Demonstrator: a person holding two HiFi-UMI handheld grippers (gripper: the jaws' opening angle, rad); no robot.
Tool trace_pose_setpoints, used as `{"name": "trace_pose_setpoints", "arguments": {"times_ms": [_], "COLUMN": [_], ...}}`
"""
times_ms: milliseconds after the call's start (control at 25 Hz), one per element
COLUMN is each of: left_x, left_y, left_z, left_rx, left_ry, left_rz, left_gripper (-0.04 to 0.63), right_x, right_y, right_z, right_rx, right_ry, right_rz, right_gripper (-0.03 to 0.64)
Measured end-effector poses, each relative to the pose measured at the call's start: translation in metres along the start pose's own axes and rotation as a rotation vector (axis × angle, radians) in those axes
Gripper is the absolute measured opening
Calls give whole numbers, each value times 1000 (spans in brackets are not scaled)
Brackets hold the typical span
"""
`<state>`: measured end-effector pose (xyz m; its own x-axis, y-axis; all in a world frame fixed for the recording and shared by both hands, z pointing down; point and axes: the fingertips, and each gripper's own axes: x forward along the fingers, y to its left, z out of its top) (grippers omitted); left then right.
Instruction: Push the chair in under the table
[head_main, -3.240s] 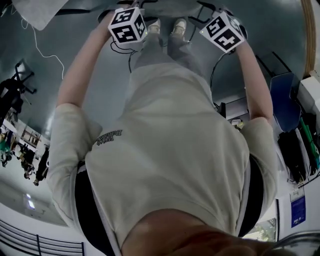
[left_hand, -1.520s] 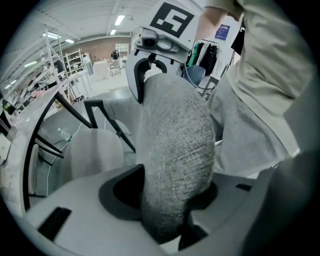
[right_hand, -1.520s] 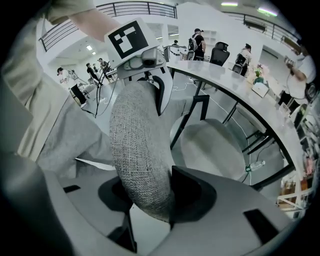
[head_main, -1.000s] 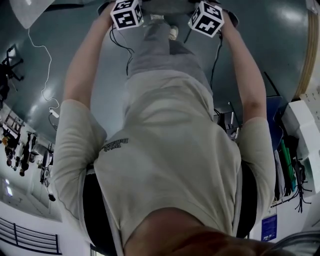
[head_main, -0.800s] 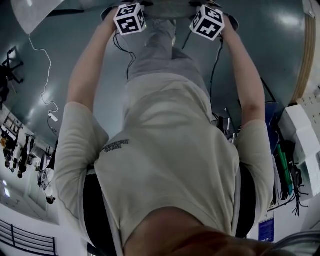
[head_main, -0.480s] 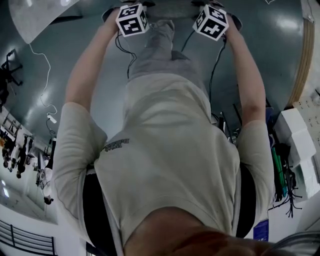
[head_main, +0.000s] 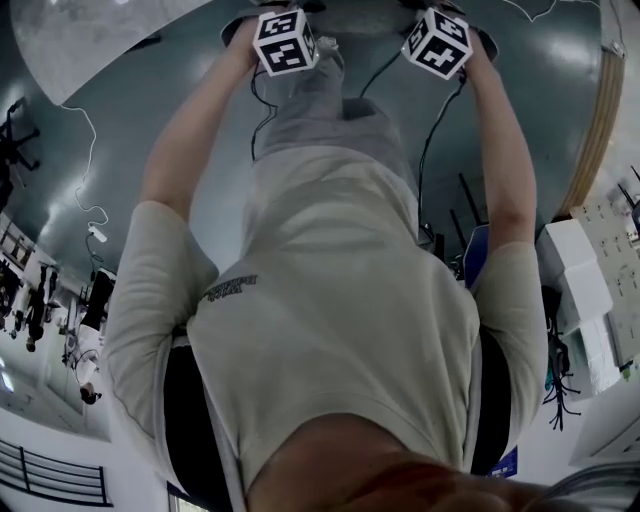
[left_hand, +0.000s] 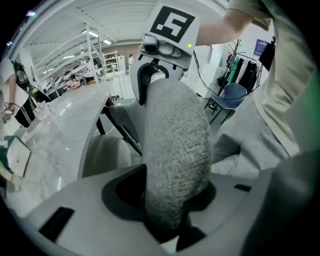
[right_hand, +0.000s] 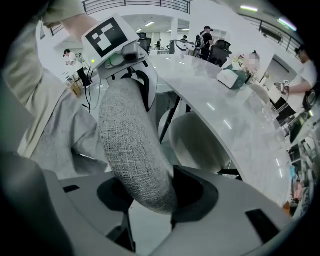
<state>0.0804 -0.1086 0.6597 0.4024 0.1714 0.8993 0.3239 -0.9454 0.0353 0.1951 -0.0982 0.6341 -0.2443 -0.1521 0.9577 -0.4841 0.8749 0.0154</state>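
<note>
The chair's grey fabric backrest (left_hand: 175, 140) (right_hand: 130, 140) runs between both pairs of jaws. My left gripper (left_hand: 170, 210) (head_main: 281, 28) is shut on one end of its top edge, its jaws closing. My right gripper (right_hand: 150, 195) (head_main: 440, 28) grips the other end, its jaws opening with the fabric still filling them. Each gripper view shows the other gripper's marker cube at the far end of the backrest. The chair's pale seat (right_hand: 195, 140) (left_hand: 100, 150) sits by the edge of the long white table (right_hand: 225, 100) (left_hand: 55, 140) (head_main: 90, 30).
A person's torso and both arms fill the head view. A white cable (head_main: 85, 190) lies on the floor at left. A blue chair (head_main: 480, 250) and white boxes (head_main: 575, 270) stand at right. A tissue box (right_hand: 232, 77) rests on the table.
Both grippers have moved forward together with the backrest in them. The white table has grown larger at the head view's top left, and the floor items have slid back.
</note>
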Motion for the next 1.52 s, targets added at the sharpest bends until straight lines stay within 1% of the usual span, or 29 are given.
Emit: {"name": "trace_pose_setpoints", "arguments": {"times_ms": [320, 520, 720, 880, 1000, 1160, 1240, 1520], "left_x": [-7, -9, -5, -2, -2, -1, -4, -5], "left_y": [58, 69, 73, 80, 80, 79, 80, 84], "left_z": [-10, -14, -10, -5, -2, 1, 2, 2], "left_rx": [-35, -37, -64, -72, -59, -60, -61, -89], "left_ry": [19, 35, 54, 79, 91, 123, 132, 183], "left_rz": [61, 93, 122, 160, 159, 111, 104, 137], "left_gripper": [172, 164, 163, 156, 155, 155, 155, 155], "right_x": [5, 8, 6, 5, 4, 3, 2, 4], "right_y": [-48, -59, -67, -73, -75, -81, -84, -87], "right_z": [18, 24, 20, 18, 18, 15, 15, 14], "right_rx": [9, -30, -72, -159, -206, -227, -233, -265], "right_ry": [-17, -9, -10, -16, -42, -51, -47, -46], "right_rz": [4, 46, 89, 120, 159, 187, 193, 220], "right_gripper": [207, 206, 204, 191, 190, 192, 192, 195]}}
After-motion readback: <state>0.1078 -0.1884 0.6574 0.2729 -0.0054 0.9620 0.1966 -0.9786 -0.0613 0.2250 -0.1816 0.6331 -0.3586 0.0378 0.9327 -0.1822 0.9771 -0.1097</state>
